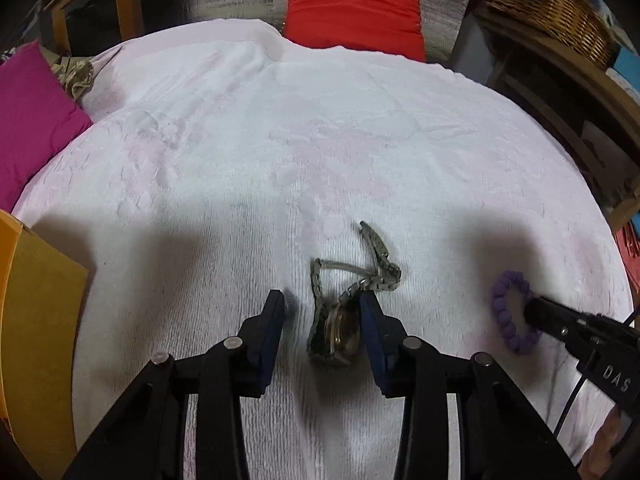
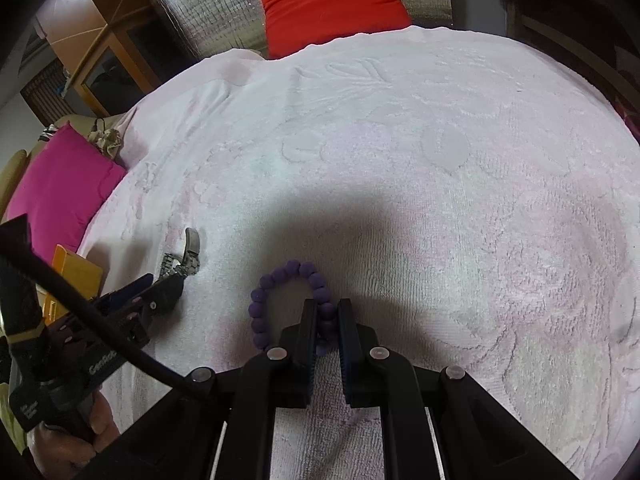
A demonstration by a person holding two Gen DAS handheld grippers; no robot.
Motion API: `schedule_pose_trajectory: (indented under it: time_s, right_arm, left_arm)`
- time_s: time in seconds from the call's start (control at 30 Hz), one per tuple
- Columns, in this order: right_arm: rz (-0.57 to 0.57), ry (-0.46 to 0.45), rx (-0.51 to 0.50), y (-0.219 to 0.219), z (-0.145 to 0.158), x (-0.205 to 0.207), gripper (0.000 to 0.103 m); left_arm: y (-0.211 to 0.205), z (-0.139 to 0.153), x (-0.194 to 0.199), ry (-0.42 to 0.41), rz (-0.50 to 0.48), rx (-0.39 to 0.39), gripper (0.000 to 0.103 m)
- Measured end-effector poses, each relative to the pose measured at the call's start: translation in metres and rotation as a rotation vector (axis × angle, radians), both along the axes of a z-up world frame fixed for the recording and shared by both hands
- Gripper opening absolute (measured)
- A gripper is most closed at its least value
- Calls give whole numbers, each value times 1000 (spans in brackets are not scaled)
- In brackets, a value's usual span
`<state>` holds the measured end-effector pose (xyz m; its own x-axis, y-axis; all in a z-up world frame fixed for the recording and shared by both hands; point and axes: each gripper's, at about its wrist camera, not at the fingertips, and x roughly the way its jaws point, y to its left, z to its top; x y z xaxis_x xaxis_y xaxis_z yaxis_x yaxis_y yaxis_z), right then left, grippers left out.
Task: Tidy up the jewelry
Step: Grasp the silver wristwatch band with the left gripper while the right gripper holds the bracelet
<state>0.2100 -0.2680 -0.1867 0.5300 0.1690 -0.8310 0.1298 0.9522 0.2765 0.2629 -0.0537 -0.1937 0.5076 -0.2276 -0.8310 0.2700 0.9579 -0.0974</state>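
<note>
Straddling the metal watch (image 1: 340, 332), the left gripper (image 1: 322, 308) has its jaws spread wide, watch case lying between them right against the right-hand finger, nothing clamped. The right gripper (image 2: 326, 312) is pinched onto one side of the purple bead bracelet (image 2: 280, 300), rest of the loop resting on the white towel (image 1: 280, 140). Orange box (image 1: 36, 320) sits off left, pink cushion (image 1: 32, 120) and red cushion (image 1: 352, 8) further back.
</note>
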Motion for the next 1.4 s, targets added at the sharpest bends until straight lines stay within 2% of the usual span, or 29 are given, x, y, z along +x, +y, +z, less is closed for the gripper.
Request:
schedule_pose_trajectory:
  time_s: [0.1,0.23,0.33,0.4,0.47,0.67,0.77,0.9,1.2,1.4]
  right_arm:
    - [0,0,-4,1,0,1,11]
    - [-3,1,13,-2,-1,1,11]
    - [-3,2,12,-2,-2,1,11]
    - [-4,2,16,-2,-2,1,11]
    - [-6,2,26,-3,-2,0,11]
    - [-11,6,35,-4,-2,0,11]
    - [-11,8,41,-5,-2,0,11]
    - [-12,7,42,-6,-2,0,11]
    - [-8,1,41,-7,-2,0,11]
    - [-4,0,54,-9,-3,-1,11]
  left_arm:
    - [-6,5,-3,-44,-14,26,39]
    - [-18,11,-10,-55,-76,-32,39]
    - [-25,11,-14,-69,-105,-13,39]
    - [-18,12,-11,-38,-98,-76,39]
    - [-10,16,-12,6,-122,-188,39]
    - [-22,17,-28,64,-214,-227,39]
    - [-19,24,-32,12,-209,-172,39]
    - [-9,32,-30,-32,-166,-147,40]
    - [-17,5,-19,37,-135,-87,41]
    - [-24,1,-18,12,-139,-63,41]
